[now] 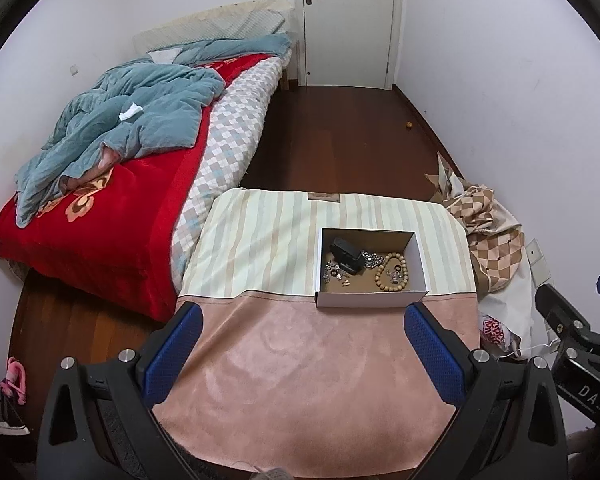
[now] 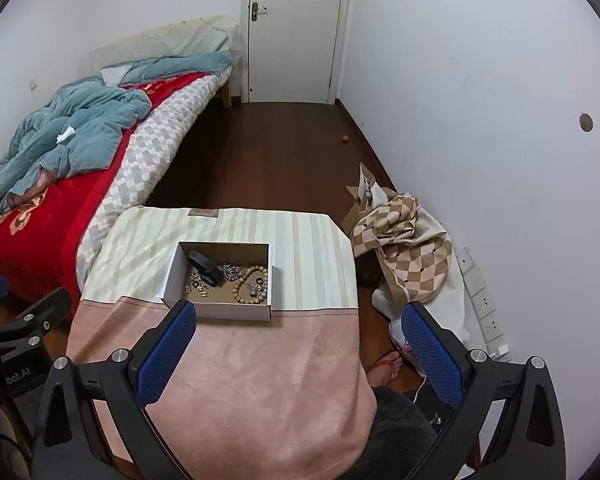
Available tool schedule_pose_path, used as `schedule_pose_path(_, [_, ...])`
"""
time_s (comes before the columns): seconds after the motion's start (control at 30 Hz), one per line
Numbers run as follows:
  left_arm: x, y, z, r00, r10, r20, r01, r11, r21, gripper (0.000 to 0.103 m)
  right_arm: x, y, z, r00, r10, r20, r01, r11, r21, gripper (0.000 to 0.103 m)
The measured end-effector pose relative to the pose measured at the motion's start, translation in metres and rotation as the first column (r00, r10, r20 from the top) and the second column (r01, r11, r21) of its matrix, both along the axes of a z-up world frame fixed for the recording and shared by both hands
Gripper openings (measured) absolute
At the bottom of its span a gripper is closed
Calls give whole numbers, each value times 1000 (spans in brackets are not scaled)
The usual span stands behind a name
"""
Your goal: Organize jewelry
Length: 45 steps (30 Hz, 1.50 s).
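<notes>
Both grippers are just hanging above the near, pink end of the desk [image 1: 300, 380] right now, left gripper [image 1: 302, 356] and right gripper [image 2: 296, 354] both spread wide with nothing in them. All the jewelry sits in the box [image 1: 370, 300], which is on the striped part of the cloth toward the far right corner of the desk. Inside it: a bead bracelet [image 1: 392, 272] on the right side, a black case [image 1: 346, 256] at the back left, and a jumble of small silver bits [image 1: 338, 274] just in front of the case. If I were doing this, I'd go for the bracelet first since it's the biggest, cleanest target and lies apart from the pile. Come straight down over one side of the loop so a finger goes inside the ring, and stay off the box wall on the right. The small pieces look fiddly and partly tangled, so pinch them one at a time and low. I'd steady the box with the left gripper so it doesn't slide on the cloth.
</notes>
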<state>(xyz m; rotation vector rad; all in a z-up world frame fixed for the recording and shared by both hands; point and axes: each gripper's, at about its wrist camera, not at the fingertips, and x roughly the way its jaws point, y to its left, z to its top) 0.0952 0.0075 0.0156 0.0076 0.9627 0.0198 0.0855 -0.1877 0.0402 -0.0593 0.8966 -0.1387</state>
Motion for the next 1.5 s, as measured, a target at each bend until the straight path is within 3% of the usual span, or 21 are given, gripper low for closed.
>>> schedule_pose_path(0.4, [22, 0, -11, 1000, 13, -14, -13, 1000, -13, 103, 28, 3, -24, 998, 2, -62, -3, 1000, -13, 103])
schedule_pose_path(1.5, [20, -4, -10, 1000, 3, -2, -3, 1000, 0, 103, 22, 3, -20, 999, 5, -47, -4, 1000, 8, 103])
